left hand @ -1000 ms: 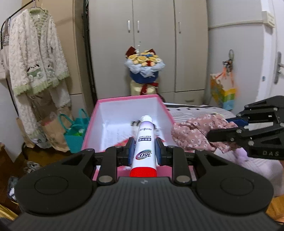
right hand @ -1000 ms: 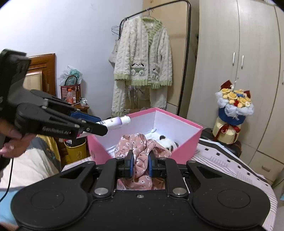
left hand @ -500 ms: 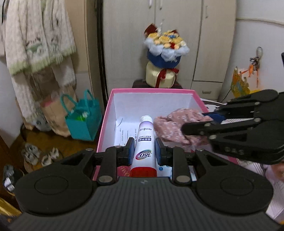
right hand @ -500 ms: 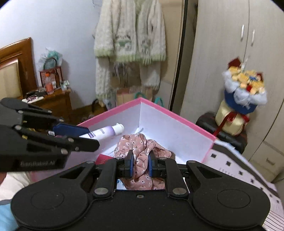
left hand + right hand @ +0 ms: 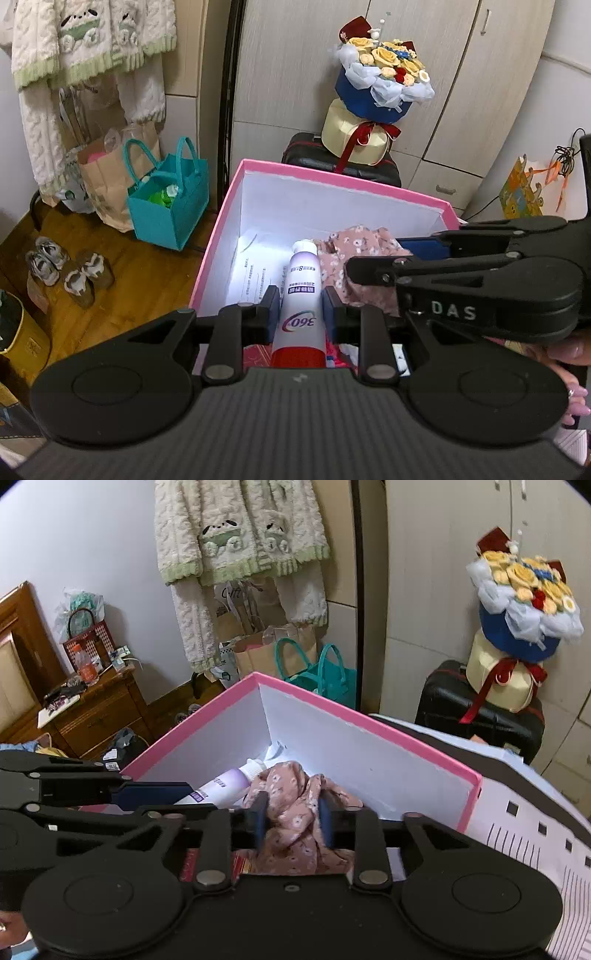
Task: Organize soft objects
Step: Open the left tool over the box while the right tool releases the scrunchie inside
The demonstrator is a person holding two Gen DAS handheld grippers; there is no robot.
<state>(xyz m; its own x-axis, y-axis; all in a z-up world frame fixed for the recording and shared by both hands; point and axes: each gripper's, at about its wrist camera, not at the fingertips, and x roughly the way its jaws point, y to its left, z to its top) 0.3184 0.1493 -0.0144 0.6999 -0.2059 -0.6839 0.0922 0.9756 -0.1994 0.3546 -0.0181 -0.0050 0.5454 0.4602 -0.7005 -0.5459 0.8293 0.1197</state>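
Two grippers work over one pink box (image 5: 218, 236). Left gripper (image 5: 300, 310): its blue pads pinch a white tube (image 5: 300, 295) at mid-body, the pads pressed against both sides. The tube's long axis runs along the fingers, white cap end pointing forward and down into the box, red end toward the camera; the printed "360" reads upside down. Right gripper (image 5: 294, 821): pads clamped on a bunched pink floral cloth (image 5: 295, 812), which bulges above and below the fingers and hangs over the box interior, just beside the tube. Both items lie within the white-lined walls, above a printed sheet (image 5: 251, 273) on the box floor. Beyond the box: a teal tote bag (image 5: 166, 206) on the wooden floor, a flower bouquet (image 5: 380, 77) atop a black suitcase (image 5: 480, 709), and a knitted cardigan (image 5: 236, 528) hanging at left.
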